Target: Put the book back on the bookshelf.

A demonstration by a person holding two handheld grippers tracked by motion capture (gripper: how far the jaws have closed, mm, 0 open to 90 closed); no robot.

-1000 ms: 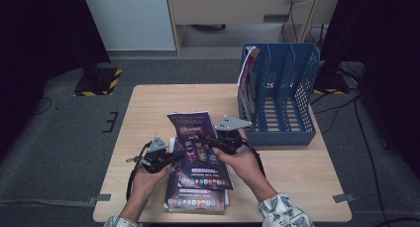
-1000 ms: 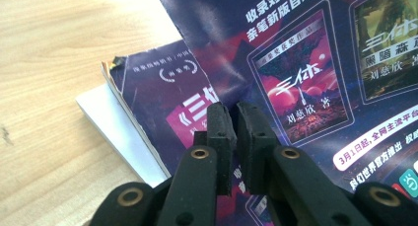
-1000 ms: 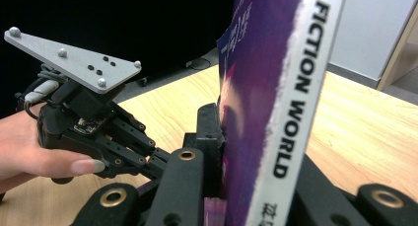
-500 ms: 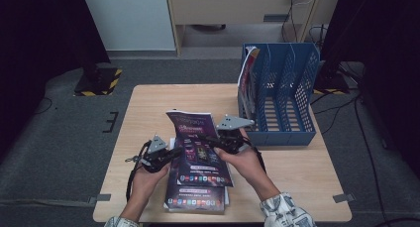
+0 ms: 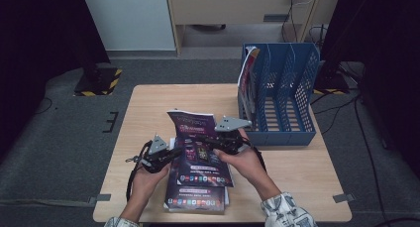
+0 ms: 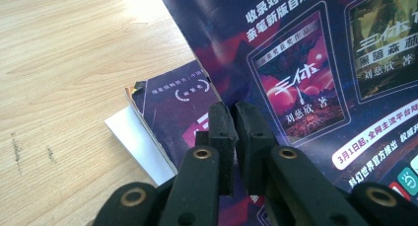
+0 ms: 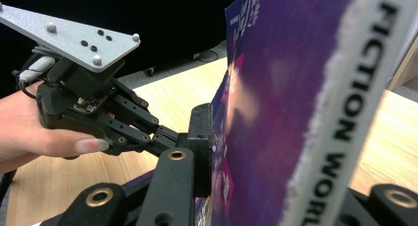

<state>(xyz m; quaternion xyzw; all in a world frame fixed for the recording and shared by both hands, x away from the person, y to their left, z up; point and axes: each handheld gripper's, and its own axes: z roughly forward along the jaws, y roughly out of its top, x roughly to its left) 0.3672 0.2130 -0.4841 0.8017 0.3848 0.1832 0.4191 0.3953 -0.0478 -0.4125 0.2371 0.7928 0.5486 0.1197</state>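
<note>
Care suits this lift: left hand-held gripper pinches the glossy purple magazine (right hand-held gripper loosening), so support its spine.

Even overhead light — dark surroundings, soft shadows; nearest surfaces slightly blurred.

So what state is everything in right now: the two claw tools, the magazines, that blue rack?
Left gripper: shut on the top magazine's edge.
Right gripper: jaws on either side of the same magazine's spine, just been opening.
Top magazine: lifted and tilted, held between both grippers.
Magazines underneath: lying flat on the table.
Blue file rack: upright, one magazine standing in its leftmost slot, other slots empty.
</note>
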